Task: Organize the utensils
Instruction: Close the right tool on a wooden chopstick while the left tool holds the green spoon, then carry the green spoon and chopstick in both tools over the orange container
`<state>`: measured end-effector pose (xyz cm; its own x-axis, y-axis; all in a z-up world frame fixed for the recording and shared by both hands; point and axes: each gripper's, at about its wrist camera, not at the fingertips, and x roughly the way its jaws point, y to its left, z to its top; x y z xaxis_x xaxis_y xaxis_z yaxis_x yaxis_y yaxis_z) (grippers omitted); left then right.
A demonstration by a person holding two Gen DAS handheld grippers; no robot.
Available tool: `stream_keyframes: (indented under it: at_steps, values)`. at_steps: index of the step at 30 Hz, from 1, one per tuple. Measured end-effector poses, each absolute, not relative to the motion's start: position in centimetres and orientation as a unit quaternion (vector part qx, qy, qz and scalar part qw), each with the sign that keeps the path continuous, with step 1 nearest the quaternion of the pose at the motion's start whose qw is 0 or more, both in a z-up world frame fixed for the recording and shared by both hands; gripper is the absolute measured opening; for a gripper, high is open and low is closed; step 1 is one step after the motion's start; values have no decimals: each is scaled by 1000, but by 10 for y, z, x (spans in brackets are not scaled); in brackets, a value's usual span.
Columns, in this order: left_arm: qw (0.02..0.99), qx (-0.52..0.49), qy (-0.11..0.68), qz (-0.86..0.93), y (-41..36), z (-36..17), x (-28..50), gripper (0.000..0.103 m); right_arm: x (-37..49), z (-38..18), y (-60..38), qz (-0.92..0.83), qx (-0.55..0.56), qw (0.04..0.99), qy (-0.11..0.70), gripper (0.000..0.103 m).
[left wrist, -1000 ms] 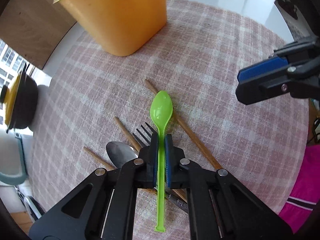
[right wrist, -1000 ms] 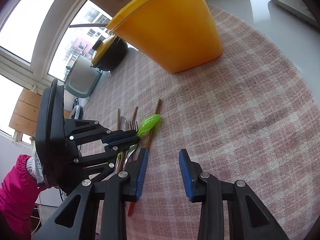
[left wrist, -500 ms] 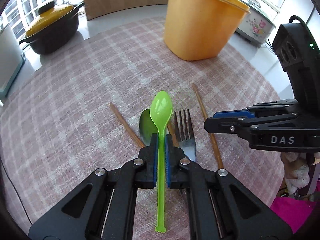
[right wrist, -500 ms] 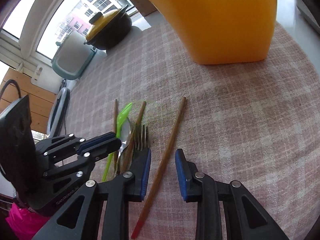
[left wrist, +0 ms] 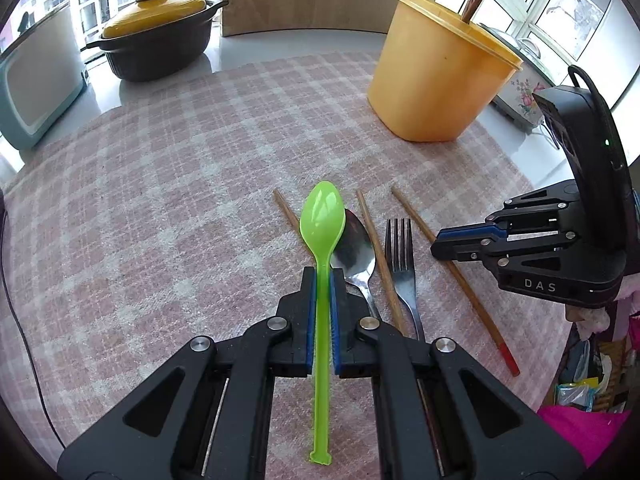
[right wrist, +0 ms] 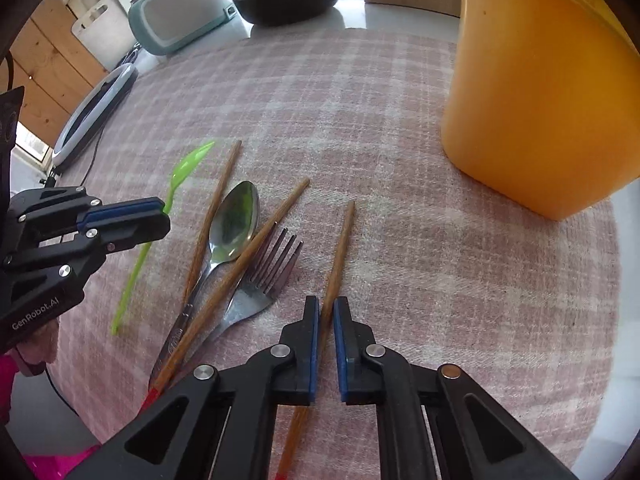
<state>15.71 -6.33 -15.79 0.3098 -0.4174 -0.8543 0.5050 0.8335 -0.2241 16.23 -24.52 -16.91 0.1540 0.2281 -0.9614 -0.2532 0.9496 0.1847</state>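
Note:
My left gripper (left wrist: pixel 322 276) is shut on a green plastic spoon (left wrist: pixel 322 216) and holds it above the checked mat. It also shows in the right wrist view (right wrist: pixel 132 216), with the green spoon (right wrist: pixel 182 170) in it. My right gripper (right wrist: pixel 326 308) has closed around a wooden chopstick (right wrist: pixel 340 248) lying on the mat; the chopstick sits between the blue pads. A metal spoon (right wrist: pixel 234 222), a fork (right wrist: pixel 268 272) and two more chopsticks (right wrist: pixel 212 212) lie beside it. The orange tub (left wrist: pixel 436 80) holds chopsticks.
A black pot with a yellow lid (left wrist: pixel 156 36) and a pale blue appliance (left wrist: pixel 36 84) stand at the back left. A floral cooker (left wrist: pixel 520 92) sits behind the tub. A ring light (right wrist: pixel 92 112) lies off the mat's left.
My left gripper lifted and swung with the green spoon, now facing the tub. My right gripper moved in over the rightmost chopstick and closed its jaws around it.

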Motion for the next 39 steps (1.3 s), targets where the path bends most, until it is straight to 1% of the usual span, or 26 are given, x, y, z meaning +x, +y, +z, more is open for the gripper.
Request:
stream_keyframes:
  at_steps: [2,4,5,7,8,9,10,12,17,25,31,39]
  values:
    - [807,40,515,-286,-63,-158,156,4,167,-170,-246,156,-4,754,638,6]
    - [807,42,515,-285,-63,-158,155,4,169,-169,-243,145,-16,756,638,12]
    - [807,42,515,-285,-63,-158,155,4,173,-168,-238,142,-25,756,638,18]
    - [808,39,515,-283,-63,-158,156,4,179,-169,-230,138,-45,756,638,18]
    - [809,37,515,-282,-62,-157,156,4,181,-169,-225,139,-54,756,638,17]
    - [810,34,514,-280,-61,-156,156,4,182,-169,-223,142,-62,757,635,8]
    - [811,30,513,-278,-60,-155,156,4,184,-170,-222,144,-62,756,636,5]
    - [814,21,511,-274,-57,-152,156,4,184,-170,-227,152,-40,755,636,4]
    - [827,-7,496,-265,-53,-137,155,4,171,-156,-245,168,20,773,611,3]
    - [858,-37,445,-254,-58,-96,146,4,144,-116,-290,197,121,811,538,3]
    - [879,-50,401,-252,-71,-64,134,4,131,-87,-322,190,149,838,489,3]
    - [898,-76,349,-255,-99,-22,130,4,122,-59,-352,207,142,856,452,3]
